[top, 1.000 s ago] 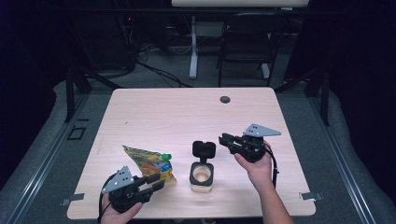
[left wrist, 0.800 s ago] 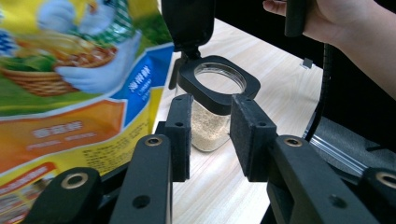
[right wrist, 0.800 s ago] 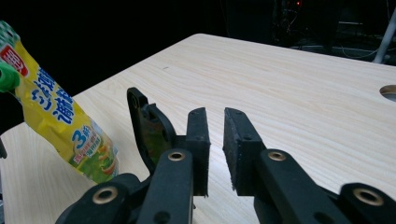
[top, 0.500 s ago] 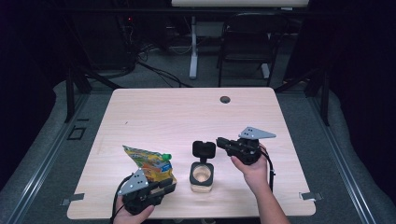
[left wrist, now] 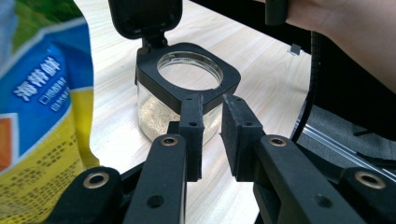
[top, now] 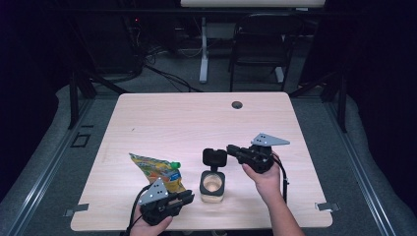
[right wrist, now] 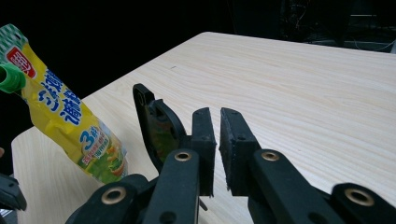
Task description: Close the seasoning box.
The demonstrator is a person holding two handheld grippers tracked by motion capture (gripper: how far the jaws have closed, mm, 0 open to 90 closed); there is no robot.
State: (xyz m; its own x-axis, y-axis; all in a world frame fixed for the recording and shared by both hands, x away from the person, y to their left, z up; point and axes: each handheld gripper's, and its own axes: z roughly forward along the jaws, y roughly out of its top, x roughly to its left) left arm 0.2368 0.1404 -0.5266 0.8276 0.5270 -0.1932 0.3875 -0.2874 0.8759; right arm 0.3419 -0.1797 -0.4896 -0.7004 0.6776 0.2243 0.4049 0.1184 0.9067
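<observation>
Both my sets of fingers have just been closing, nothing between them. My left gripper, lower left of the high view, has slid in toward the jar and is now sitting just beside the pouch; in the left gripper view its fingers are nearly pressed together with a narrow gap, empty, pointing at the jar just ahead. My right gripper is hovering right of the flipped-up lid, fingers almost together, pinching nothing, lid just to their left in the right gripper view.

Jar is standing low centre on the counter, open, pale grainy stuff inside. I'm judging this as lining up on jar and lid, no grasp yet.

Around: yellow pouch with green cap leaning at frame left, crowding my left approach. Grommet hole at the far edge, well apart. Chair beyond the counter.
</observation>
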